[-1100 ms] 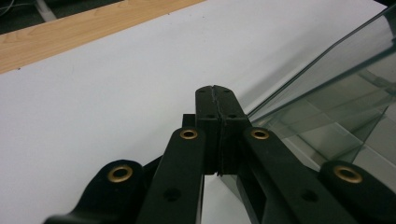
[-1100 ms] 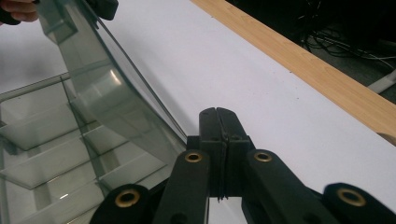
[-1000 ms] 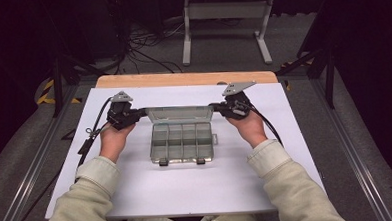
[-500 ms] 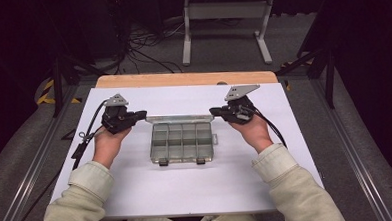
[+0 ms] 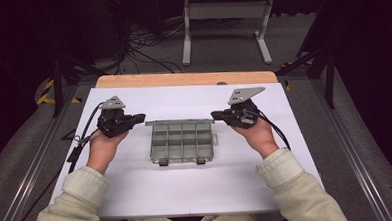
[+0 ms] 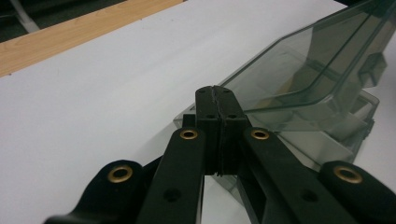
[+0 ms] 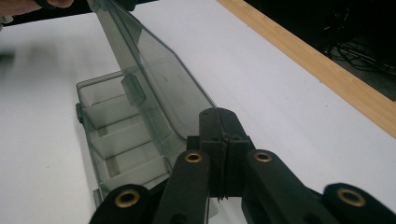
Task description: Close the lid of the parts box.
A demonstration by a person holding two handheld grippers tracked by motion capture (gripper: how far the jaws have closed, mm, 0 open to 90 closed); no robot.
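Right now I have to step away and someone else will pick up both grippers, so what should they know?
Left gripper: fingers shut, at the lid's left end; whether they pinch its edge I cannot tell.
Right gripper: fingers shut, at the lid's right end, same doubt.
Box: clear, with compartments, lies mid-table, latches toward you. The compartments in view look empty.
Done: lid unlatched and raised, standing along the far edge.
Left: probably swing the lid fully back, or lower it shut; move both ends together.
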